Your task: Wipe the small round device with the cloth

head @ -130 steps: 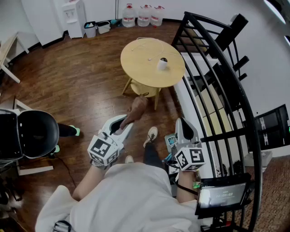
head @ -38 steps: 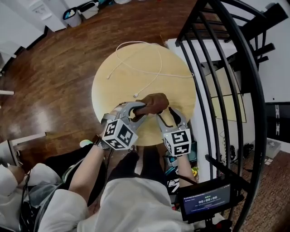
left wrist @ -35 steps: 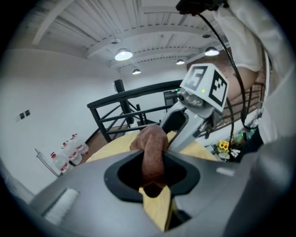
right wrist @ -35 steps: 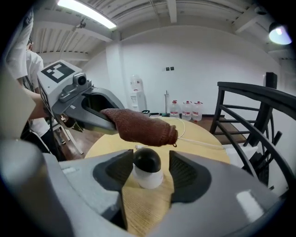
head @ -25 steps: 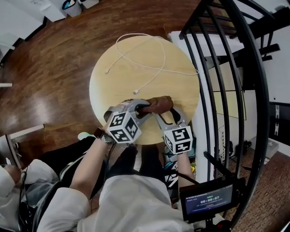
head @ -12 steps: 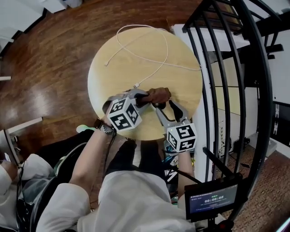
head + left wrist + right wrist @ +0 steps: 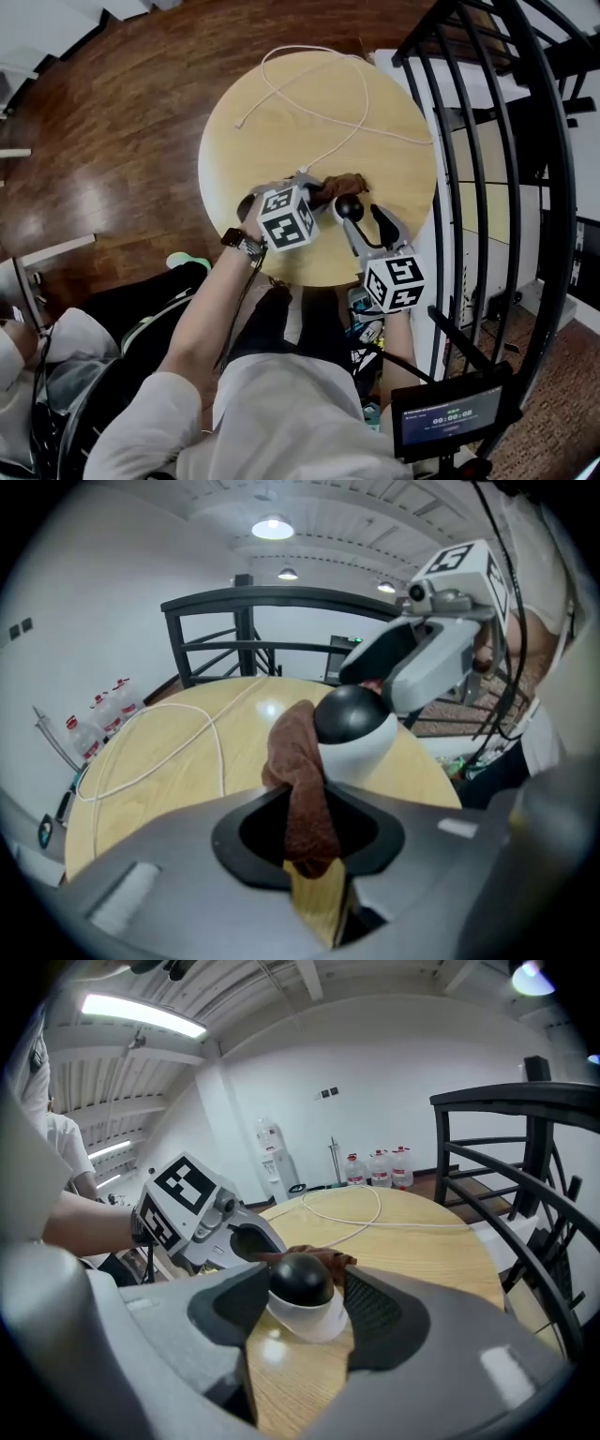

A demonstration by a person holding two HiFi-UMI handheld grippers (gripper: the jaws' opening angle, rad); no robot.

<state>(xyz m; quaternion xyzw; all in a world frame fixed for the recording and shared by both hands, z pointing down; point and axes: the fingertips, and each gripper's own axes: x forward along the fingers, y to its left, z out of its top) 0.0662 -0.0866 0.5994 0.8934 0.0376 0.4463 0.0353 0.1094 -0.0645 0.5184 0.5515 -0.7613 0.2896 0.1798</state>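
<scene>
On the round wooden tabletop, near the edge closest to the person: one small round device, white body with black domed top, standing upright. Right gripper: jaws clasped on the device's white body, one at each side. Left gripper: clenched on a brown cloth, whose bunched free end sits at the dome's far side; whether it touches cannot be told. One white cable, looped across the far half of the tabletop. Black railing alongside, to the right.

On table, small round device near front edge, cloth against its far side, cable behind
</scene>
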